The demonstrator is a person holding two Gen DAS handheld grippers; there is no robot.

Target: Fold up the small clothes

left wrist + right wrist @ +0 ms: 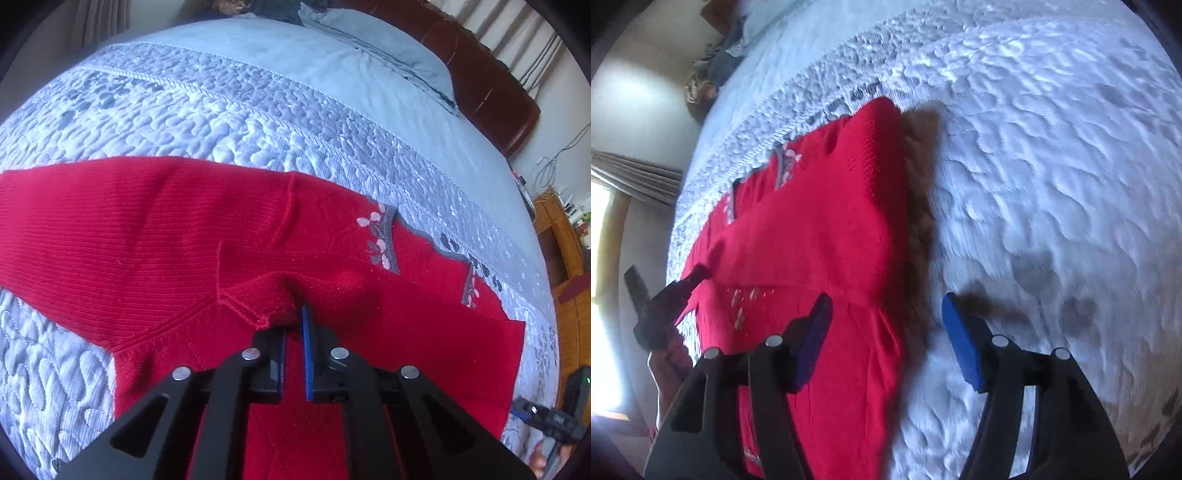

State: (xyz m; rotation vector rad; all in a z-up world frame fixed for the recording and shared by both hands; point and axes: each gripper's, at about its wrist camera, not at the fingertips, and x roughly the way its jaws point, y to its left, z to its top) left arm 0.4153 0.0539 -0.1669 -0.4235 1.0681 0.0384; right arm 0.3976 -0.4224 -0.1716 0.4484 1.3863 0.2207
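Observation:
A red knit sweater (155, 236) with a grey collar and pink flower embroidery (380, 240) lies spread on the quilted bed. My left gripper (294, 319) is shut on a raised fold of the sweater's red fabric near the sleeve seam. In the right wrist view the sweater (812, 229) lies left of centre, its right edge folded straight. My right gripper (886, 310) is open and empty, straddling the sweater's right edge above the quilt. The left gripper (698, 275) shows at the sweater's left edge.
The pale blue quilted bedspread (221, 122) covers the bed. A blue pillow (388, 48) and brown headboard (491, 85) are at the far end. A wooden cabinet (565, 240) stands to the right. A window with curtains (613, 221) is on the left.

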